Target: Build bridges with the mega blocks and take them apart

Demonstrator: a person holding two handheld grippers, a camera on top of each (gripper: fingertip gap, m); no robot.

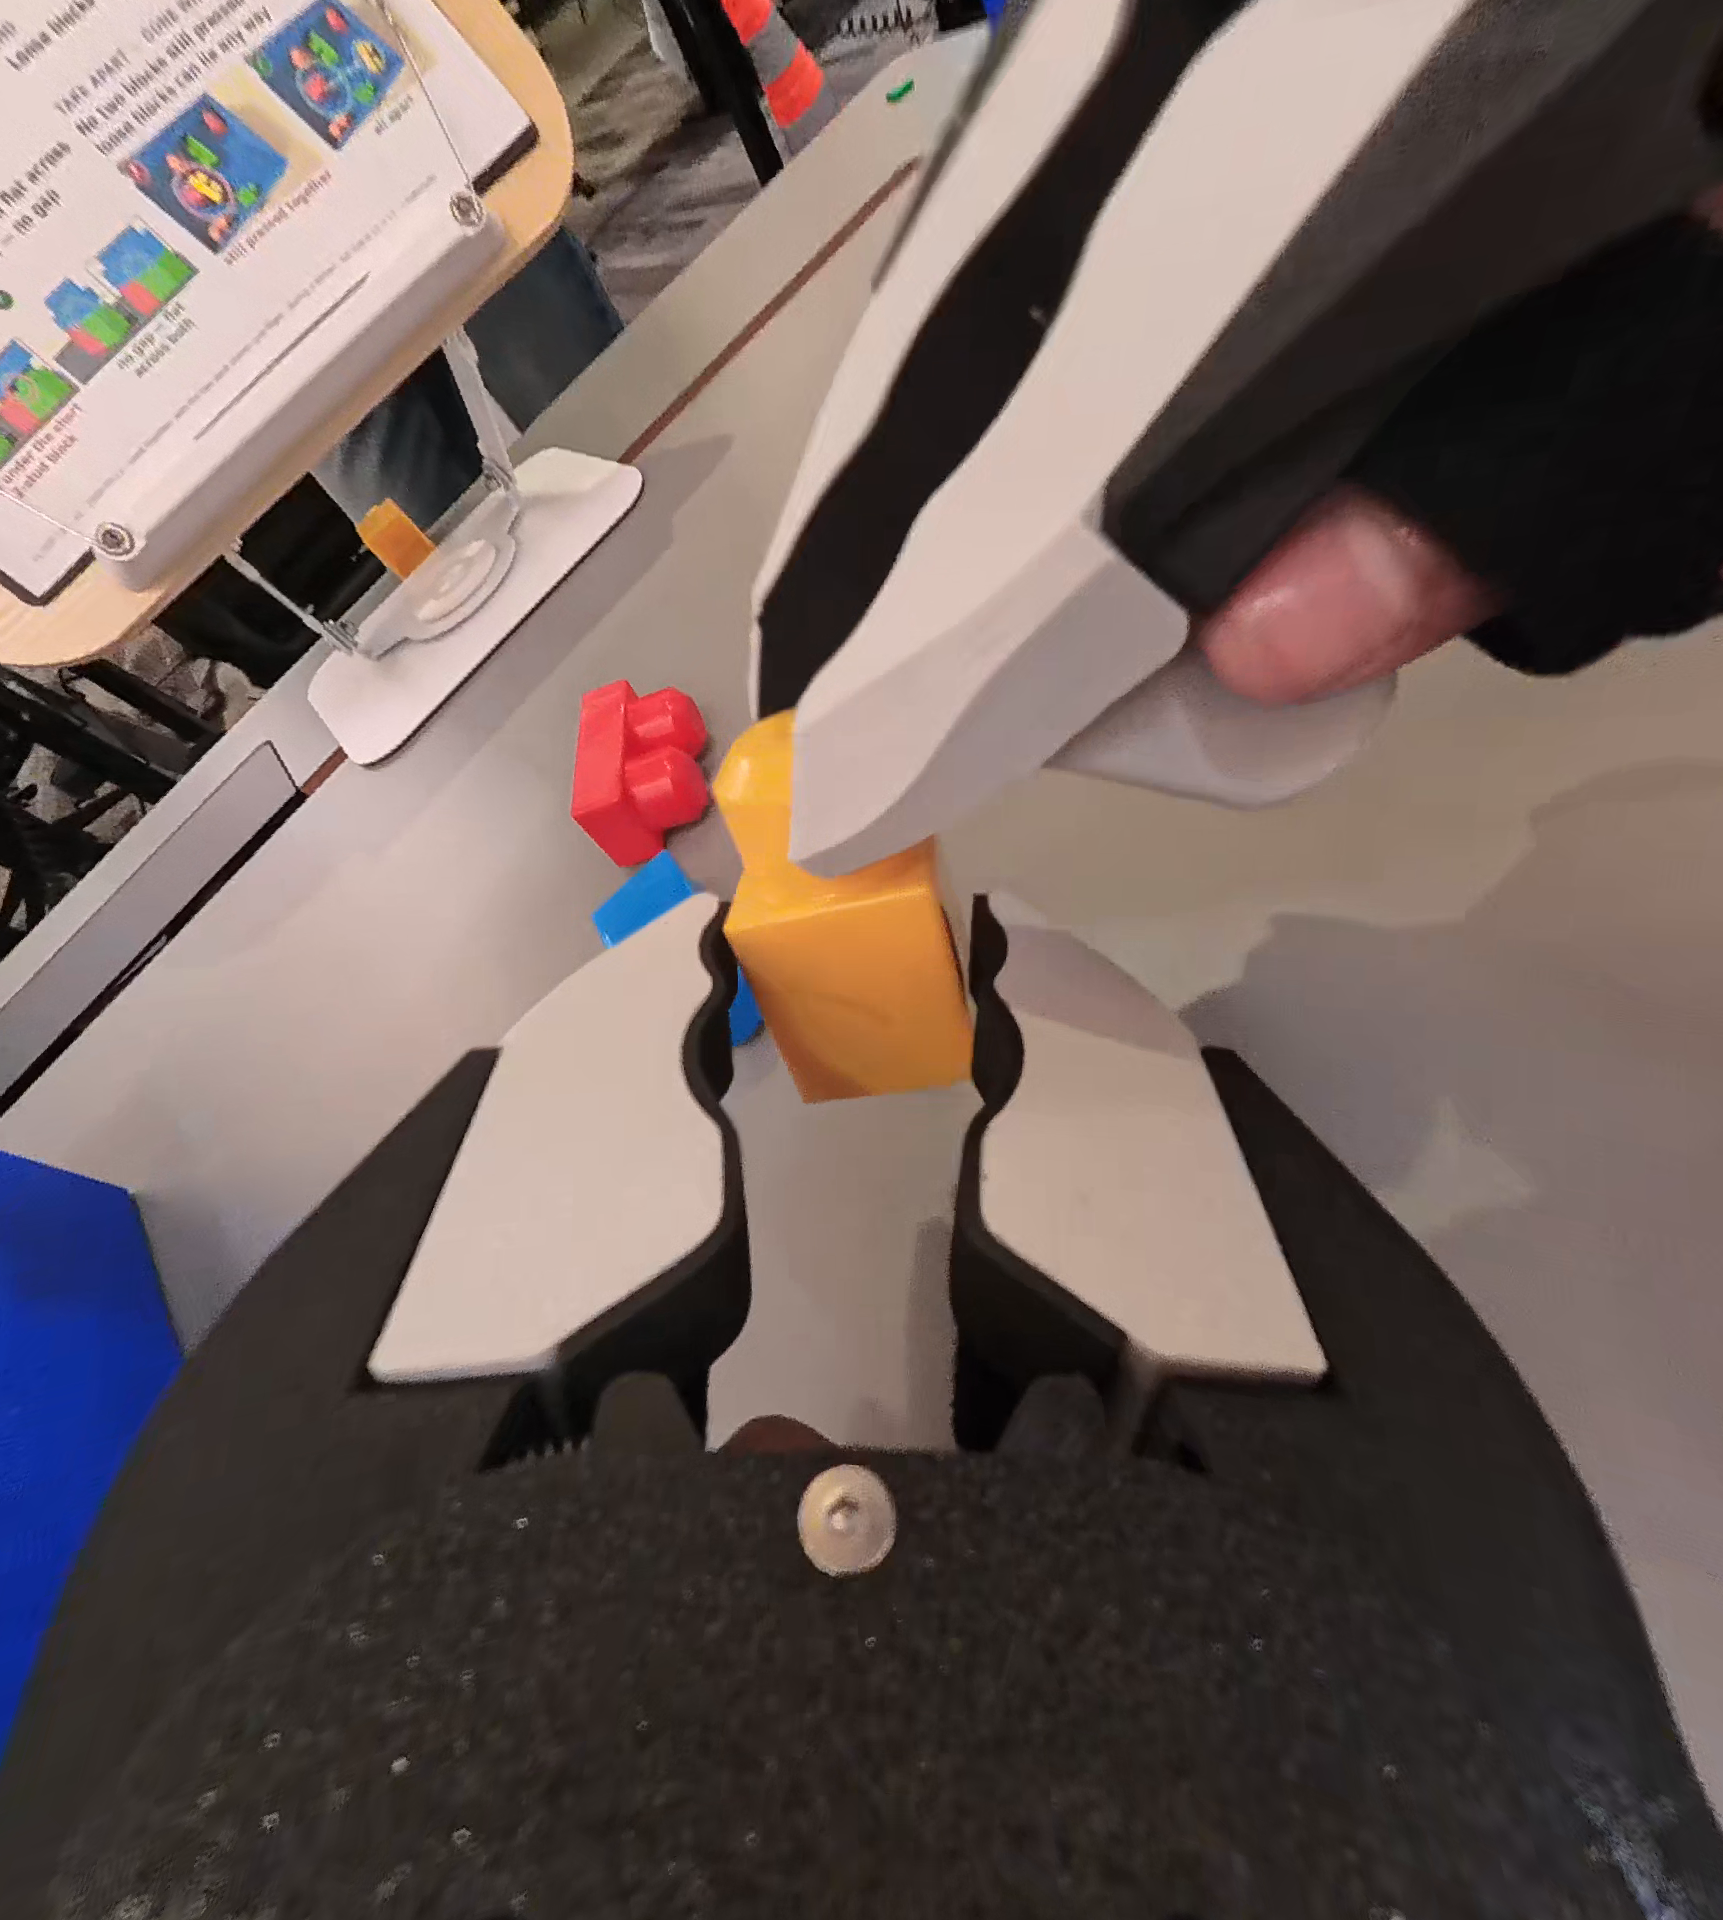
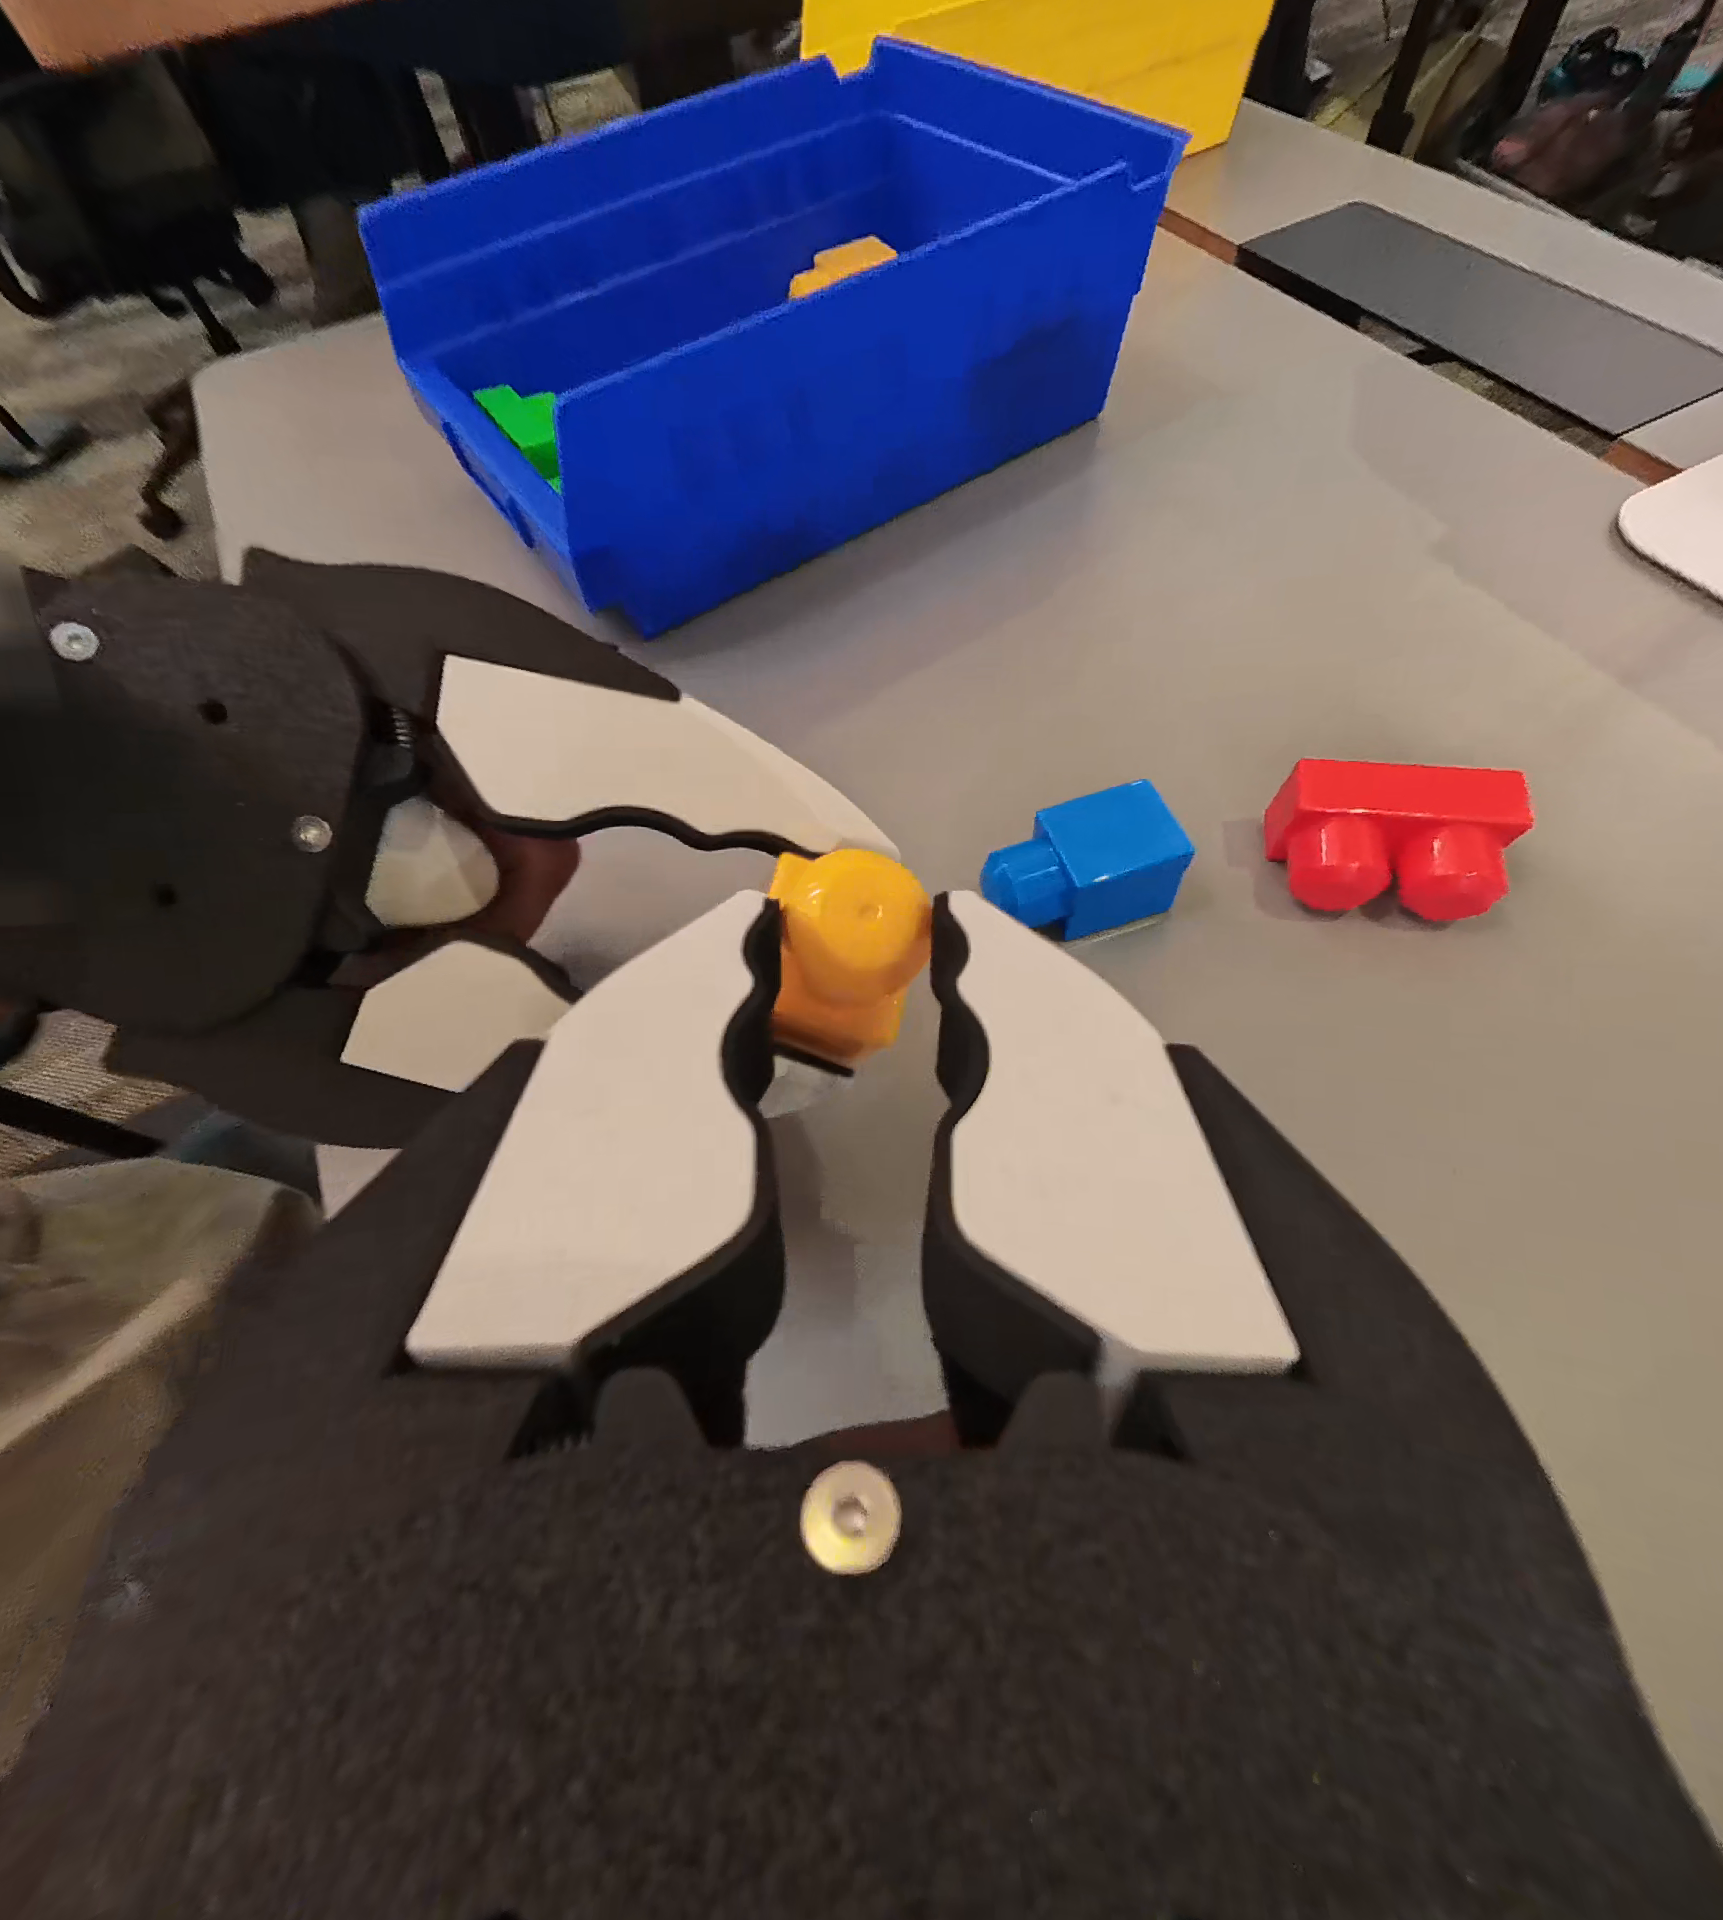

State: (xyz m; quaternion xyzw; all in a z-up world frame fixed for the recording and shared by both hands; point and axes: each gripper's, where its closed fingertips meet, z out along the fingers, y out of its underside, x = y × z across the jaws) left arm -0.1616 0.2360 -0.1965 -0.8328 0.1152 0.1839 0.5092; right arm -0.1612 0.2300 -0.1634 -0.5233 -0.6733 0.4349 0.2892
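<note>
Orange block [image 2: 841, 961] gripped by both tools; blue block [image 2: 1096, 857], red block [image 2: 1397, 836] beside.

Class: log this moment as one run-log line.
left gripper: grips orange block | right gripper: grips its stud | blue block, red block: on table

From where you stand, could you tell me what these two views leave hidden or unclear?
- Left wrist view: the blue block is mostly hidden behind the left gripper and orange block.
- Right wrist view: the blue bin wall cuts off the green block and the second orange block.
- Both views: the orange block's underside is hidden by gripper fingers.
</note>
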